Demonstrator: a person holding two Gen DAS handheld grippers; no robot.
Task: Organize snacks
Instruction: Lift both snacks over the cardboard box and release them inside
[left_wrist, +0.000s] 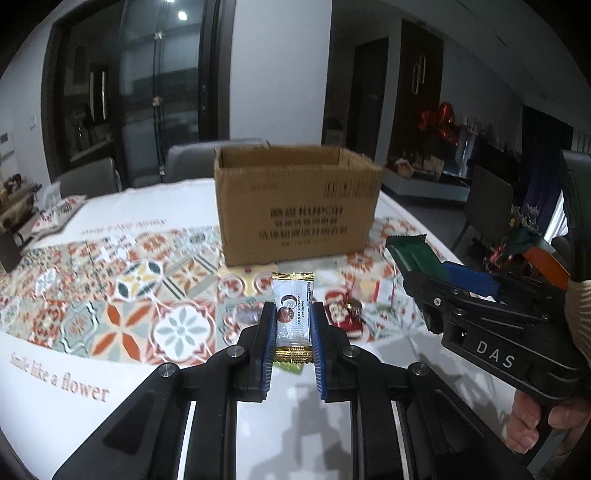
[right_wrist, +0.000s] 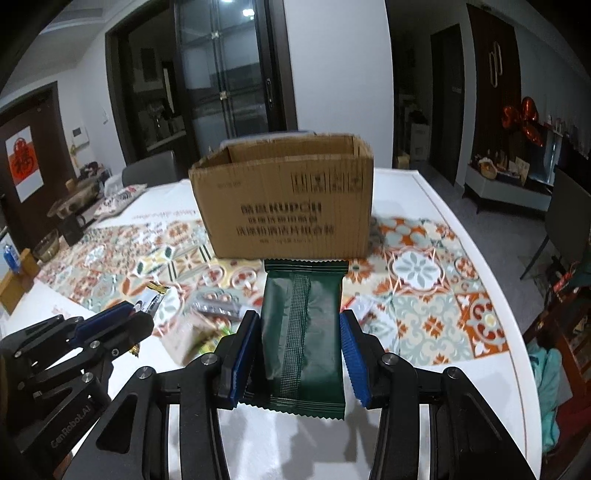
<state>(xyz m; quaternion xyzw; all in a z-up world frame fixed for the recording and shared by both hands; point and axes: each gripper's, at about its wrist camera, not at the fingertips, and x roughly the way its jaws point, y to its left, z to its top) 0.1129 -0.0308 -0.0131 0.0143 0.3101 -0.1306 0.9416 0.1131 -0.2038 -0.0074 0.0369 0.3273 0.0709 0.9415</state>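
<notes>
An open brown cardboard box (left_wrist: 299, 203) stands on the patterned tablecloth, also in the right wrist view (right_wrist: 284, 199). My left gripper (left_wrist: 293, 317) is shut on a white coconut candy packet (left_wrist: 292, 314) with gold ends, held above the table in front of the box. My right gripper (right_wrist: 301, 325) is shut on a dark green snack packet (right_wrist: 301, 332), also in front of the box; it shows in the left wrist view (left_wrist: 413, 254) at the right. A red Santa snack (left_wrist: 341, 314) and other loose snacks (right_wrist: 214, 306) lie on the table.
The white table (left_wrist: 110, 424) carries a tiled-pattern cloth (left_wrist: 129, 295). Grey chairs (left_wrist: 88, 181) stand behind the table. Small items and a wooden block (right_wrist: 18, 280) sit at the table's left. A dark chair (right_wrist: 569, 221) stands at the right.
</notes>
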